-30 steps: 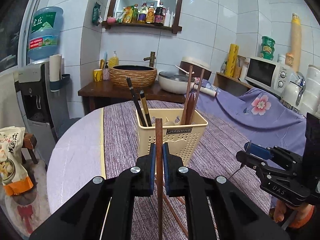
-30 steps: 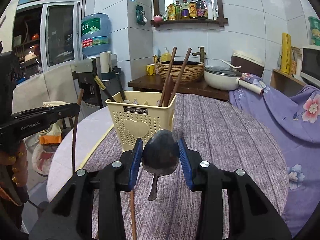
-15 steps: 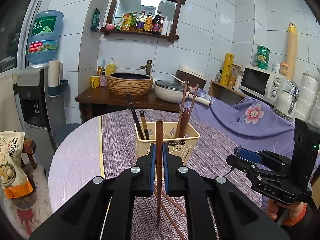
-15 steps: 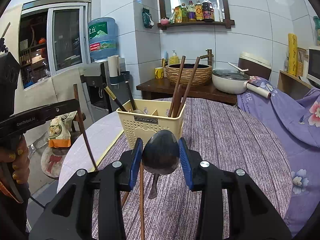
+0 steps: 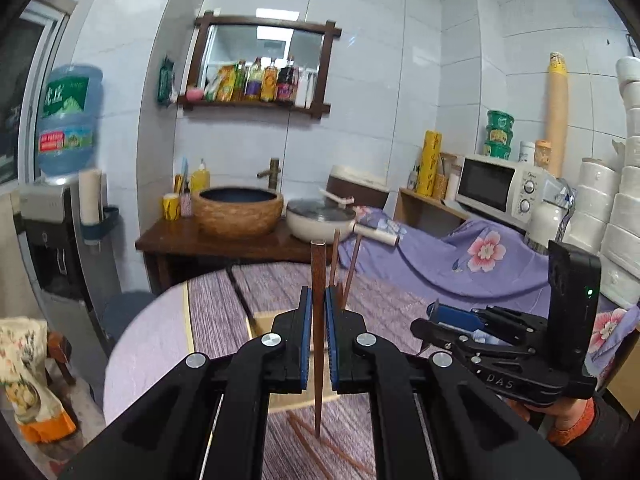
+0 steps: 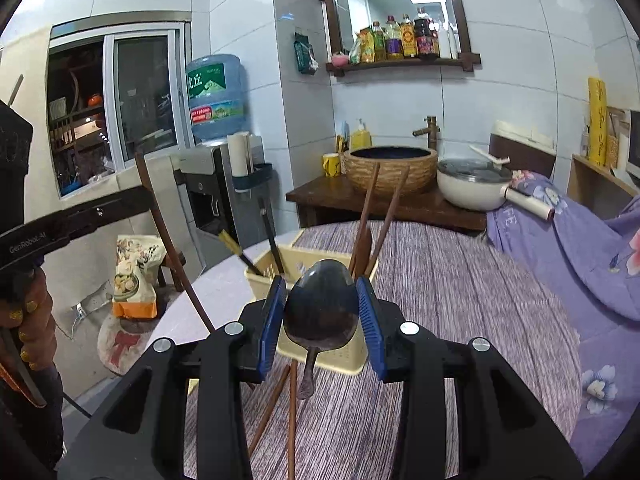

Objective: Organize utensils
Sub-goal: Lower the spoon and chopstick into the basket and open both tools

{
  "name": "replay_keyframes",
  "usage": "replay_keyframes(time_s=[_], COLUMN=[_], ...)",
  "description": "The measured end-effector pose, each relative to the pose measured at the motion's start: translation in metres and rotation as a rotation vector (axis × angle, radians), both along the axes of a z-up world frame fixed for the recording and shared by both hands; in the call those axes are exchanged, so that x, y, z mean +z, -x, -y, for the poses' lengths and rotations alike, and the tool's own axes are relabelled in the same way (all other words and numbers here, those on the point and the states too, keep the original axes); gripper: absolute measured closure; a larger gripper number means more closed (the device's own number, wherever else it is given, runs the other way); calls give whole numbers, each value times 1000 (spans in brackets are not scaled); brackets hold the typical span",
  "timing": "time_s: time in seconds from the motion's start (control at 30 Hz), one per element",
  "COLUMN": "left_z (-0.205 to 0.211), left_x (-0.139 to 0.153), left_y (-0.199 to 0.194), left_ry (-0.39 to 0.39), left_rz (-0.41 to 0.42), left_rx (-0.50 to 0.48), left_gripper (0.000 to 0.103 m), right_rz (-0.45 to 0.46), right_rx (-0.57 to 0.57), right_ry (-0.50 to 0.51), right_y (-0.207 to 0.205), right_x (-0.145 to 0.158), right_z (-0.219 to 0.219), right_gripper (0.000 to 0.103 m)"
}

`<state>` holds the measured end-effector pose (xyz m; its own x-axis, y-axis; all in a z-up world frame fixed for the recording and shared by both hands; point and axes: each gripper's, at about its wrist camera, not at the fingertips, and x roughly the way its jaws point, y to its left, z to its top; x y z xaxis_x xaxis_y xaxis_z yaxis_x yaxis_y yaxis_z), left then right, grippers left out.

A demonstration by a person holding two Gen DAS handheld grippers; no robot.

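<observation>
Both grippers have risen since the earlier frame — our left gripper (image 5: 316,334) is clamped on a stiff, slim chopstick (image 5: 318,280), our right gripper (image 6: 322,312) on a smooth spoon (image 6: 321,306) by its bowl, above the utensil basket (image 6: 320,354) on the counter (image 6: 460,320). Slippery metal — we judge a handle grip safer.

Readable text, this moment:

- "DAS", pale letters on the black body of the right tongs (image 5: 434,326), seen from the left wrist view
- "GenRobot.AI", white print along the black arm of the left tongs (image 6: 146,200), seen from the right wrist view
- Letters "FE" on the purple floral cloth (image 6: 510,216); the rest lost in folds
- Water jug (image 6: 214,96): green label with large white Chinese characters, red band of print below, too small to read
- Bottle labels on the wall shelf (image 6: 400,62): illegible
</observation>
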<state>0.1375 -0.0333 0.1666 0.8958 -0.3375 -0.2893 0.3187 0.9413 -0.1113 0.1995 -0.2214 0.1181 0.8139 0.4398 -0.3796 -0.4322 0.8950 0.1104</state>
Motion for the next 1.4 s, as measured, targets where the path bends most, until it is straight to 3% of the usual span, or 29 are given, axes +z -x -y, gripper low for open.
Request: replay_keyframes(time_s=[0.23,0.4,0.6,0.73,0.87,0.97,1.07,1.4], left_z=[4,11,14,4,-3,1,9,13], left_x=[66,76,40,25,42,61,62,-12], left_y=[-15,-37,-74,-88,-87,-79,-81,-115], left_ry=[46,51,37,80,107,90,56,18], left_rz=[121,159,135,99,111,178,197,20], left_rx=[46,119,206,212,193,189,200,204], left_gripper=[96,96,96,96,96,96,96,96], right_rz=[100,170,151,123,103,98,92,42], right_rx=[-25,-69,-107,-122,-119,-123,-125,-104], right_ry=[-28,4,57,87,81,52,40,77], right_y=[-22,-44,-72,-84,-94,-100,-102,-98], right_x=[59,81,46,14,4,10,12,-22], right_z=[-8,-22,-39,-45,-42,-35,-35,-45], right_gripper=[66,66,66,66,66,66,66,66])
